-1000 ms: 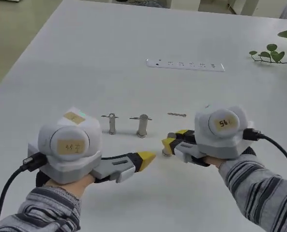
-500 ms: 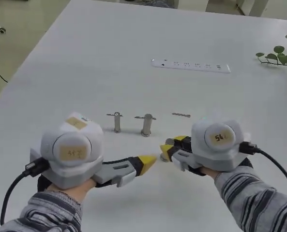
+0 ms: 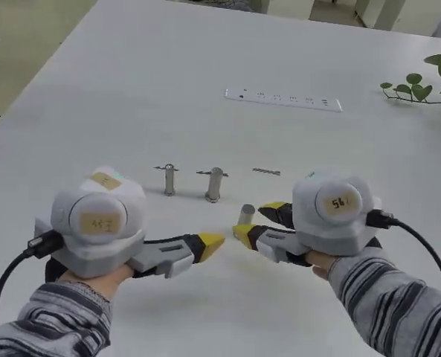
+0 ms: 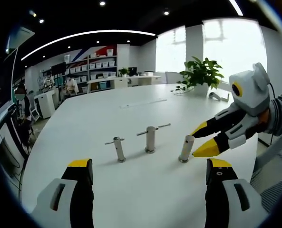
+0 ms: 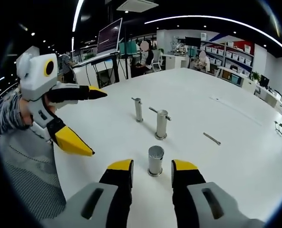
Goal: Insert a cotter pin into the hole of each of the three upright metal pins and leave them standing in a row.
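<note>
The tan sticker point(image 3: 341, 201) on the right tool point(image 3: 257, 219) carries handwriting that looks like "56". The writing on the left tool point(image 4: 149, 165) is too blurred to read.

Three metal pins stand upright about midway across the desk point(image 3: 131, 89), in a loose row running from its left edge toward its right. The left pin point(image 3: 169, 181) and the middle pin point(image 3: 214, 184) each carry a cotter pin level through the head, its long axis along the row. The third pin point(image 3: 246, 216) stands a little nearer the person, between the right tool's spread jaws with a gap on either side.

The left tool is held wide apart, aimed at the row. A loose cotter pin point(image 3: 266, 172) lies flat beyond the third pin, lengthwise left to right. A white power strip point(image 3: 283, 100) lies toward the far edge.
</note>
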### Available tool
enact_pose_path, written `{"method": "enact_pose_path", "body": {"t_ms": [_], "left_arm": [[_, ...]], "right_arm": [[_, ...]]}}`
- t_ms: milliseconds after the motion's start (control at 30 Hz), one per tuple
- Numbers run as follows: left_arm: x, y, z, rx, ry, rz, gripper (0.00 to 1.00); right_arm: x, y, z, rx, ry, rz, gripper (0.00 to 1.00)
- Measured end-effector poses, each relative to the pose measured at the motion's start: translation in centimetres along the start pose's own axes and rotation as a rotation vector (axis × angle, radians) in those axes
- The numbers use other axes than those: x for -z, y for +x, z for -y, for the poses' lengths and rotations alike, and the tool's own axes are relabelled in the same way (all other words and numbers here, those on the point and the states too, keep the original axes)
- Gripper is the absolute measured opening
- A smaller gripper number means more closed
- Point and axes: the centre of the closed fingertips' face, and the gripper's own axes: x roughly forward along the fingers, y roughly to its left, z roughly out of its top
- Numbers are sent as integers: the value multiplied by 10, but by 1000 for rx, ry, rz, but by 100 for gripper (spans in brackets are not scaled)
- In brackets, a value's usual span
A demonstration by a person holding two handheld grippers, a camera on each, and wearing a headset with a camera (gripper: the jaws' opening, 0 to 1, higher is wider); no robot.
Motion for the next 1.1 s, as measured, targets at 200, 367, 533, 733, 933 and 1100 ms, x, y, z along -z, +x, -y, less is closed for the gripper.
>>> {"method": "enact_pose_path", "body": {"t_ms": [200,367,533,733,933,1100], "left_arm": [[-2,1,3,4,20,6,99],[2,3,1,-2,22,-16,99],[0,3,-3,-9,15,-4,99],[0,4,-2,0,12,-5,99],[-6,5,7,24,15,19,99],[-3,6,5,22,36,3,99]], "right_arm": [[13,-14,11,-41,-28,-41,30],[15,-21,30,-60,-54,-68,30],[11,-22,47,-89,-95,-87,29],[2,-16,69,-130,-170,-141,28],[-9,-4,91,-154,-211,-196,28],[-11,10,105,-175,-245,-248,26]]}}
